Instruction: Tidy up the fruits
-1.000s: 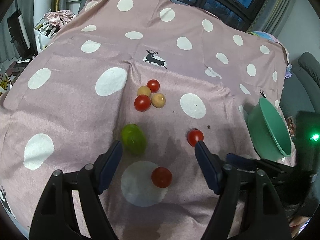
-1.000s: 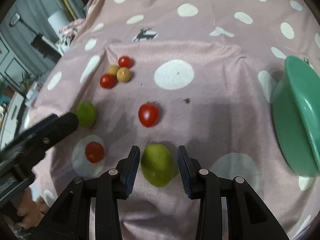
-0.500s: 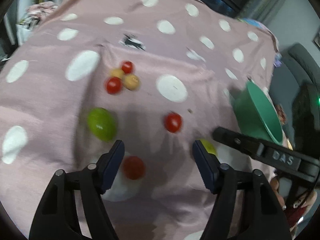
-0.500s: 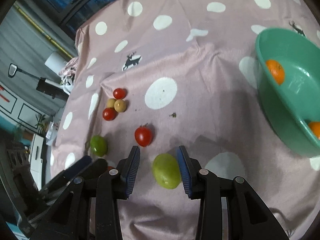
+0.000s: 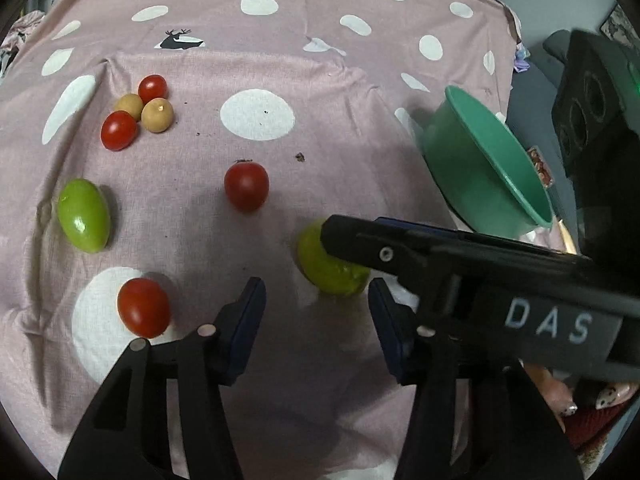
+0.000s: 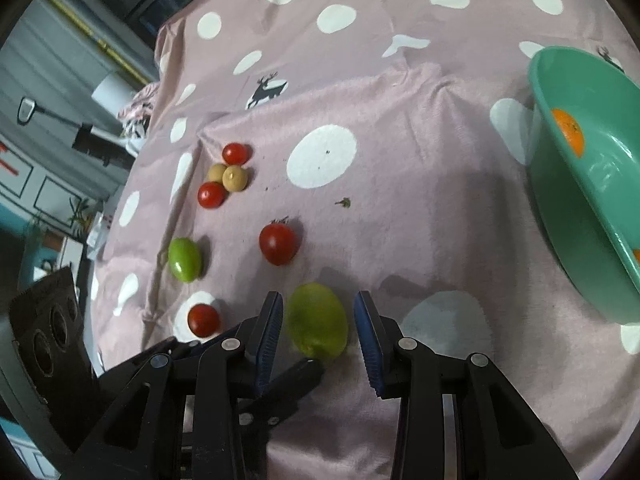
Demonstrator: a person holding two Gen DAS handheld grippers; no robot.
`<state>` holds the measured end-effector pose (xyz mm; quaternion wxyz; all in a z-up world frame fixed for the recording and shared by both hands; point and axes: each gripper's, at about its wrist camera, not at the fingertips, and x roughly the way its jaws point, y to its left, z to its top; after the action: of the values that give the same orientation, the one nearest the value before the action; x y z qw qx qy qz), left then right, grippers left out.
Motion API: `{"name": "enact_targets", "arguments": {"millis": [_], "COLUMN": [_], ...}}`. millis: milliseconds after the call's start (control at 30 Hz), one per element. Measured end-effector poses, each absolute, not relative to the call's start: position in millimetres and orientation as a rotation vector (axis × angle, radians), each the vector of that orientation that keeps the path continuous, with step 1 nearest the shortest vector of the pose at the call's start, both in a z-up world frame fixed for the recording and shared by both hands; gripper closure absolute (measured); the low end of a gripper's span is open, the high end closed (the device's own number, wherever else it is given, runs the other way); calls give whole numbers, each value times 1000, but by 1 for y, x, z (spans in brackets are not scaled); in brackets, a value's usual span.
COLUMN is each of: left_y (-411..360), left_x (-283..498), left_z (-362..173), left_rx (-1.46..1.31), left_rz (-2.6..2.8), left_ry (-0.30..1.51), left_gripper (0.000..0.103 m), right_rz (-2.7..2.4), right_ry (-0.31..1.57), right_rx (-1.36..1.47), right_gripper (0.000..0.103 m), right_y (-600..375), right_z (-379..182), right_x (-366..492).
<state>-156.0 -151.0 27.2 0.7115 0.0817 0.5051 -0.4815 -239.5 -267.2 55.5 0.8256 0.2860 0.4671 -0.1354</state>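
Observation:
A green fruit (image 6: 318, 320) lies on the pink spotted cloth between the open pads of my right gripper (image 6: 318, 320), which are not touching it. It also shows in the left wrist view (image 5: 328, 270), partly hidden by the right gripper's finger (image 5: 400, 248). My left gripper (image 5: 316, 316) is open and empty just in front of it. A second green fruit (image 5: 84, 214) lies to the left. Red tomatoes (image 5: 246, 186), (image 5: 143, 307) and a cluster of two red and two tan fruits (image 5: 138, 114) lie on the cloth. A green bowl (image 6: 568, 168) holding oranges (image 6: 568, 130) stands at the right.
The cloth's right edge drops off beyond the bowl (image 5: 480, 160). A black device (image 5: 596, 108) stands past the bowl at the right. Furniture and clutter (image 6: 60, 120) lie beyond the cloth's left edge.
My left gripper has swung right and now faces the green fruit between the right gripper's pads. My right gripper has risen and tilted, so the bowl's inside with the oranges shows.

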Motion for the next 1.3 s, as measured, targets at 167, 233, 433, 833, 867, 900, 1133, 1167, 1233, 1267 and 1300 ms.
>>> {"name": "enact_targets", "arguments": {"millis": [167,233,433,833,867,900,1133,1167,1233,1267,1300], "left_y": [-157,-157,-162,-155,-154,-152,-156,-158,-166,-169,-172], "left_x": [-157,-158,-159,-162,-164,-166,-177,-179,-183,-185,-186], "left_z": [22,22,20,44,49,55,86,89,94,95,97], "left_rx": [177,177,155,106,105,105,91,95,112,117,117], "left_rz": [-1081,-1083,-1109,-1115,-1116,-1119,-1161,-1167,-1173,-1175,-1178], "left_ry": [1138,1137,1148,1061,1045,1021,912,900,876,870,868], "left_gripper": [58,60,70,71,71,71,71,71,71,71,71], "right_rz": [-276,-279,-266,-276,-276,-275,-280,-286,-300,-305,-309], "right_ry": [1013,1025,1049,971,956,936,807,791,759,744,733], "right_rx": [606,608,590,568,564,558,544,542,533,537,548], "right_gripper": [64,64,64,65,65,65,65,65,65,65,65], "right_y": [-266,-266,-264,-260,-259,-258,-257,-258,-260,-262,-266], "right_z": [50,47,42,59,63,69,101,105,112,114,116], "right_x": [-238,-236,-233,-239,-240,-242,-257,-260,-266,-269,-271]}}
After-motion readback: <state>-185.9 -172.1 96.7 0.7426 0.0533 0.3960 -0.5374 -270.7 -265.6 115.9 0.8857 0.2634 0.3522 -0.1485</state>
